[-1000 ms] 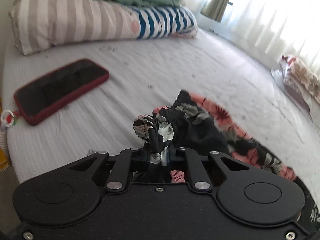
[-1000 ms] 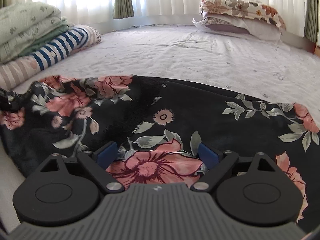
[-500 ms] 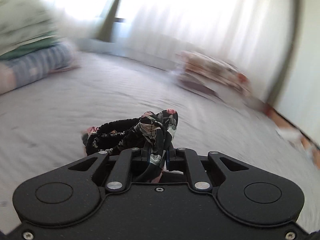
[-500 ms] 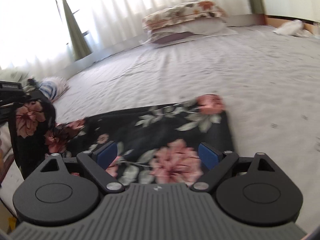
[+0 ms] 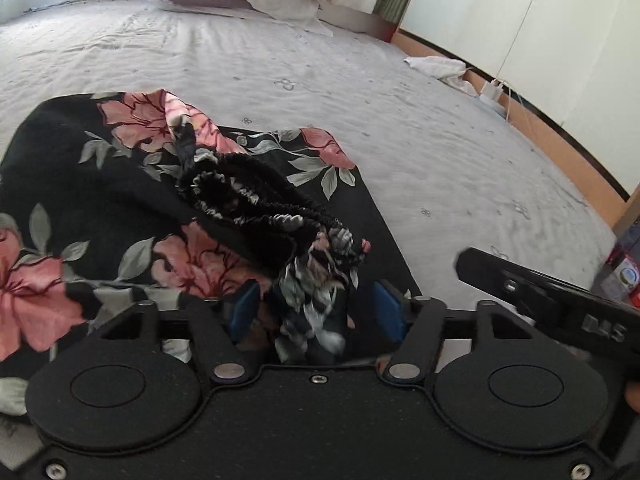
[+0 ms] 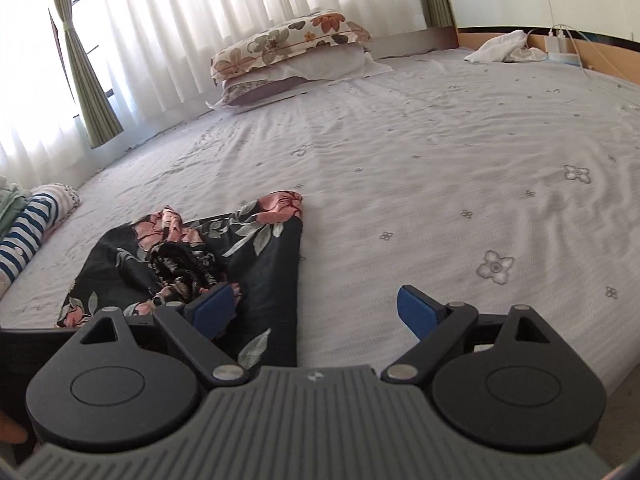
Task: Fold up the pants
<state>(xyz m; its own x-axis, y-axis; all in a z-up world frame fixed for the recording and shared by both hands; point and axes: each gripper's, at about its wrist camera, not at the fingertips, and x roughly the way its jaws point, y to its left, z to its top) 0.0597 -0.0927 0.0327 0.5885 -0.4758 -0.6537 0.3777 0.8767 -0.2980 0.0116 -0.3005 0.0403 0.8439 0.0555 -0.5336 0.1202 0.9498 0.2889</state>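
The black floral pants (image 5: 120, 216) lie folded over on the grey bedsheet (image 5: 400, 140), the gathered waistband (image 5: 256, 204) bunched on top. My left gripper (image 5: 316, 312) is open, its blue pads either side of the waistband end, which rests loosely between them. My right gripper (image 6: 316, 312) is open and empty, low over the near right edge of the pants (image 6: 248, 256). Its left pad (image 6: 212, 308) hangs over the cloth. Its body shows at the right of the left wrist view (image 5: 560, 304).
Stacked pillows (image 6: 292, 56) lie at the bed's far side by the curtains (image 6: 180, 20). A striped pillow (image 6: 28, 224) is at the left. White cloth (image 6: 500, 48) and a charger with cables (image 6: 560, 48) sit along the wooden edge at the right.
My left gripper swung the waistband over onto the legs and opened, letting it go. My right gripper drew back off the cloth to its right edge.
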